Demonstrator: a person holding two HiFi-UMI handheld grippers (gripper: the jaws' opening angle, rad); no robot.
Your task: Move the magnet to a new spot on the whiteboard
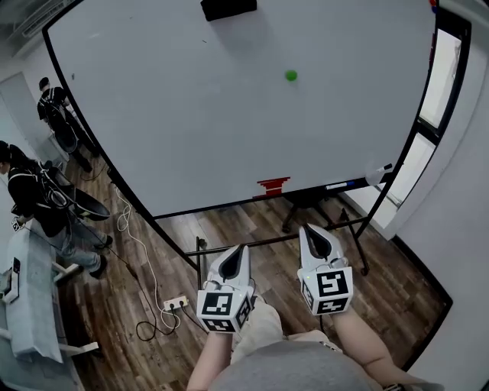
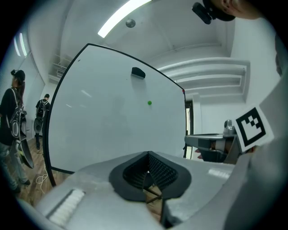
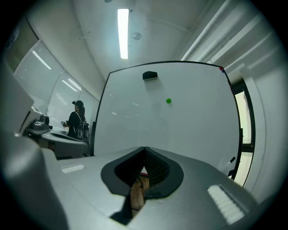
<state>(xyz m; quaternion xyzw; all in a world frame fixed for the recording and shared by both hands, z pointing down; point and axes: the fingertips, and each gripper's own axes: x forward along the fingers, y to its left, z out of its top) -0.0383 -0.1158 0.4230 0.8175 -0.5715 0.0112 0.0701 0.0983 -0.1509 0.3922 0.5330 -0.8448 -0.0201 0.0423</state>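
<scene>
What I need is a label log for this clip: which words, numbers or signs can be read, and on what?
No readable words or numbers in any view.
Whiteboard: blank.
The cube on the left hand-held gripper and the cube on the right hand-held gripper: black-and-white square patterns, no letters.
Red item at the whiteboard's lower edge: too small to read.

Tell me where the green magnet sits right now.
In the head view the green magnet sticks to the whiteboard, upper right of its centre, below and right of the black eraser.
</scene>
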